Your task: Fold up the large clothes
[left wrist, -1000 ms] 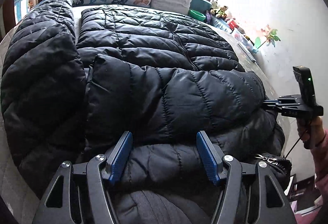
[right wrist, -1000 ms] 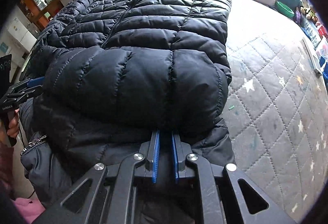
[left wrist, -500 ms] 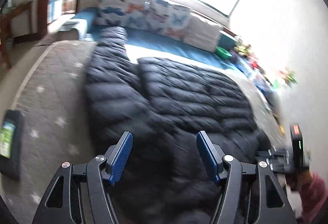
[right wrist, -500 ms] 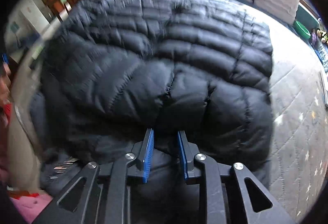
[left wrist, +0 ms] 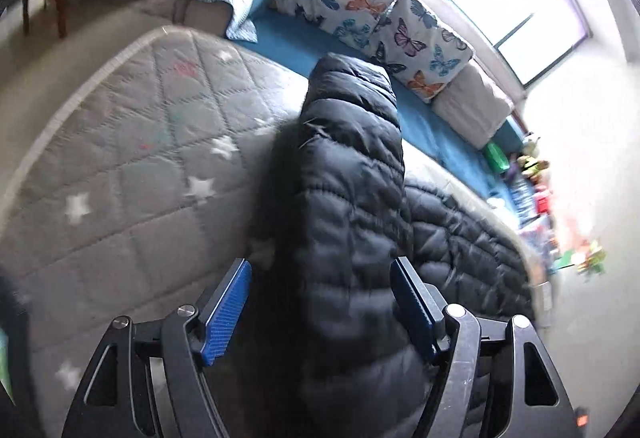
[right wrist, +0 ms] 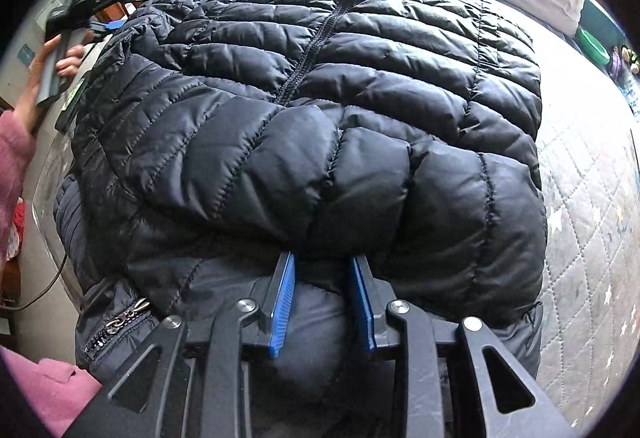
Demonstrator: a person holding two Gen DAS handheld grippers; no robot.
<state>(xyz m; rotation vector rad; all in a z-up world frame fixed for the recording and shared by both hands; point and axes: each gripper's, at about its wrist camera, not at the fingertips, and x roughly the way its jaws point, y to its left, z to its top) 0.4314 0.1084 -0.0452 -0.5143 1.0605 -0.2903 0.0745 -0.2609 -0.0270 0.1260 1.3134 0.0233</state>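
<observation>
**Jacket on the bed, both tongs parted**

From my seat I see the black puffer jacket [right wrist: 320, 109] spread over the grey quilted mattress [right wrist: 592, 238], its zip running from the middle up toward 12 o'clock in the right wrist view. The hem is folded up over the body, making a thick roll at the near edge.

My right tongs [right wrist: 323, 302] sit at 6 o'clock, blue pads parted a little, tips right at the folded edge. Dark fabric bulges in the gap, but I cannot tell whether the pads press it; they look loose rather than clamped.

My left tongs [left wrist: 320, 302] are wide open. A sleeve [left wrist: 348, 165] stretches away between the fingers toward 12 o'clock; the right pad seems to be against it, the left pad stands apart. This view is blurred. In the right wrist view the left tongs [right wrist: 100, 9] show at 10 o'clock, held by a hand [right wrist: 52, 57], beside the sleeve at the jacket's edge.

Butterfly pillows [left wrist: 376, 17] and a white pillow [left wrist: 472, 109] line the head of the bed at 1 o'clock. A green bowl [right wrist: 594, 43] sits at 2 o'clock in the right wrist view.
</observation>
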